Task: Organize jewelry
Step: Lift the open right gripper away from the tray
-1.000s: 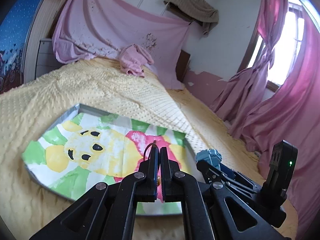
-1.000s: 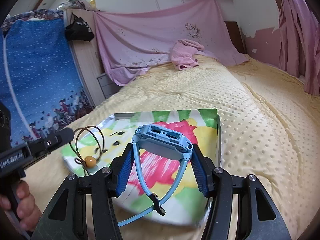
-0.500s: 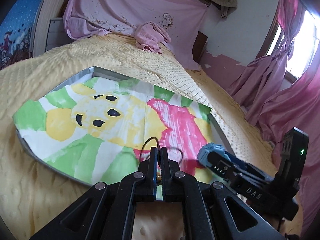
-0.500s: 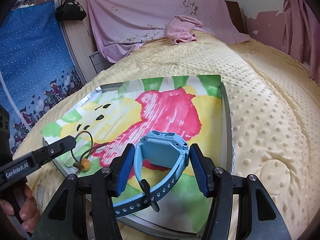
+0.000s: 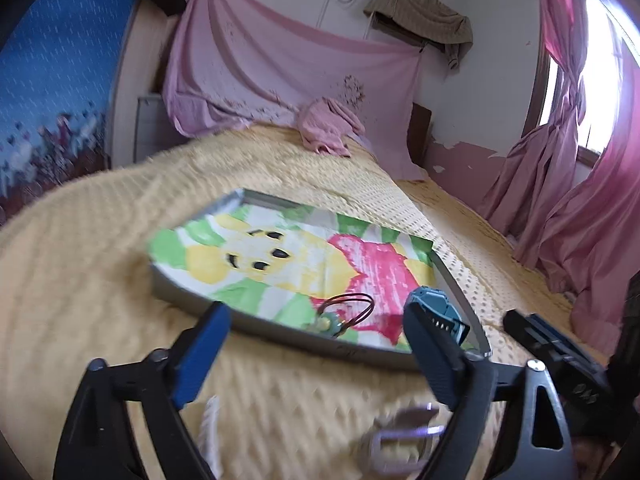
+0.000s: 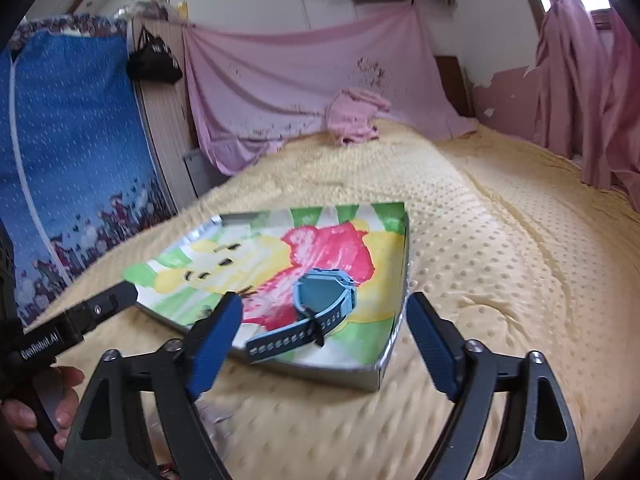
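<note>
A metal tray [image 5: 192, 292] lined with a painted paper lies on the yellow bedspread. On its near part lie a brown cord bracelet with a bead [image 5: 344, 312] and a blue wristwatch [image 5: 436, 308]. My left gripper [image 5: 316, 316] is back from the tray's near rim, its jaws opening wide with nothing pressed between the pads. In the right wrist view the watch [image 6: 324, 292] lies flat on the tray [image 6: 320, 370], strap trailing toward me. My right gripper [image 6: 324, 308] is also opening and holds nothing. The left gripper [image 6: 100, 308] shows at the left, and the bracelet is mostly hidden there.
A blurred silvery item [image 5: 400, 440] and a white cord [image 5: 208, 420] lie on the bedspread [image 5: 80, 280] under the left gripper. A pink cloth [image 6: 356, 116] sits at the bed's far end. Pink curtains [image 5: 580, 200] hang at the right, and a hand [image 6: 40, 400] grips the left tool.
Both grippers have let go. The cord bracelet and the watch now lie on the tray. Both grippers have drawn back past the tray's near rim with jaws spread wide.
</note>
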A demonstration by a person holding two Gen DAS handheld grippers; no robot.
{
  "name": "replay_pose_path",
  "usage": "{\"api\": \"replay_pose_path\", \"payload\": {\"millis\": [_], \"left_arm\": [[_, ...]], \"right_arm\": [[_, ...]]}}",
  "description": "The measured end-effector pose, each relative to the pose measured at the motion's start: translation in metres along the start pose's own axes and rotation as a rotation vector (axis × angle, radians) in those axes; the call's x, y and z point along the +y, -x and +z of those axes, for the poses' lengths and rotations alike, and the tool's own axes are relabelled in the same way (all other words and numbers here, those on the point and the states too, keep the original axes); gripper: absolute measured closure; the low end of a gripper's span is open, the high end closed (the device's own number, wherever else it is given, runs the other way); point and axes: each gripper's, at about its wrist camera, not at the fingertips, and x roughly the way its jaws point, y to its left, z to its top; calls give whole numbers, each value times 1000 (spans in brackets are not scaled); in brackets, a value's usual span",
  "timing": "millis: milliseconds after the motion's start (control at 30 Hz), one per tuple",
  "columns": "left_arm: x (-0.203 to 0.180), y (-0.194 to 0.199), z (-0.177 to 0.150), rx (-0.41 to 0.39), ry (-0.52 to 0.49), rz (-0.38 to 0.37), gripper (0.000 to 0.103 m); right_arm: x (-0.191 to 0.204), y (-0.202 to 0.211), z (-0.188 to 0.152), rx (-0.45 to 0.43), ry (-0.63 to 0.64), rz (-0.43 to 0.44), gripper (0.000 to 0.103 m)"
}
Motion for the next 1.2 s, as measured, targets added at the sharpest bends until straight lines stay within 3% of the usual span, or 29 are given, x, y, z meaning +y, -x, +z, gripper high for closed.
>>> {"api": "replay_pose_path", "payload": {"millis": [33,167,467,733,1200], "left_arm": [[1,8,-1,-12,-10,9,9],[7,43,-10,-52,-38,36,1],[26,113,-36,-99,-56,69,0],[41,156,-53,-118,-63,85,0],[55,166,-93,-64,-114,123,0]], "right_arm": [[0,9,0,-14,-3,2,10],[9,45,-7,-63,3,9,10],[32,111,-33,-104,6,30,9],[52,144,-63,-100,42,28,9],[58,152,-98,-24,123,3,9]]}}
